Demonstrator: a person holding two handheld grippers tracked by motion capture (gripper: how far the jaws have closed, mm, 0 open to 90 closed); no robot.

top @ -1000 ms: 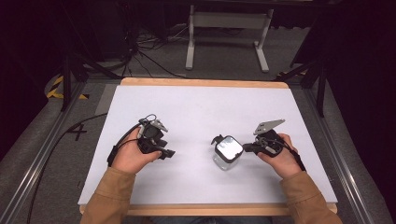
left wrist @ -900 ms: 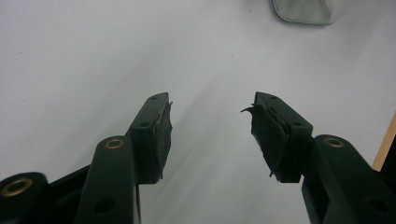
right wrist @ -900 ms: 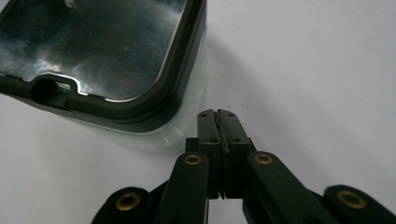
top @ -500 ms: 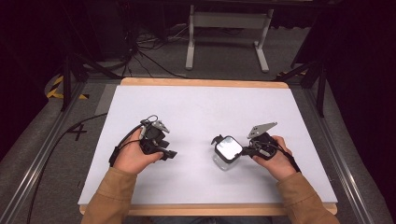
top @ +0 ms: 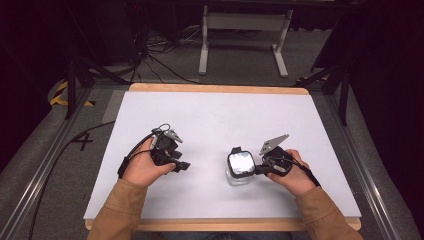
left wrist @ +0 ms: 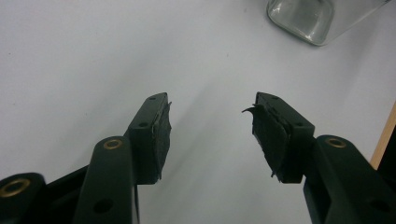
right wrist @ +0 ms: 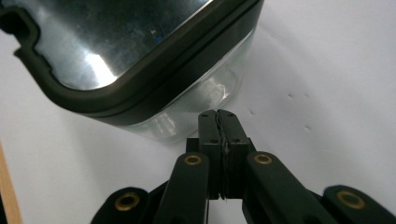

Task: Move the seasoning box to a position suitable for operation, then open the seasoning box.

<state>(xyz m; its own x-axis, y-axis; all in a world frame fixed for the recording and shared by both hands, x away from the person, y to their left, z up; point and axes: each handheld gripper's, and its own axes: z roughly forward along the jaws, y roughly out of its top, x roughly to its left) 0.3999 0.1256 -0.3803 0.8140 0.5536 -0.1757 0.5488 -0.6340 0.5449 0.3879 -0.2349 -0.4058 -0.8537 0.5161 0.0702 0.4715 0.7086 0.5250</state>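
I see a square glass jar [top: 239, 169] with a black-rimmed metal lid [top: 240, 162] standing on the white table [top: 210, 120], a little right of the middle, near the front edge. My right gripper [top: 257, 170] is just beside the jar, with its jaws pressed together and nothing between them; the tips almost touch the glass wall under the lid [right wrist: 135, 60]. My left gripper [top: 182, 166] is well apart from the jar, jaws spread wide and empty.

I judge the jar to be stiff, rather heavy for its size, smooth and slippery on the walls, and breakable if it tips. The better place to take it is across two flat sides just below the lid rim, or at the lid's rubbery edge.

The right gripper view shows the closed pads [right wrist: 219, 135] and the thick glass [right wrist: 210, 102] near them. The left gripper view shows the jar's clear base [left wrist: 303, 18] and the worn pads [left wrist: 268, 135]. The high view gives the layout.
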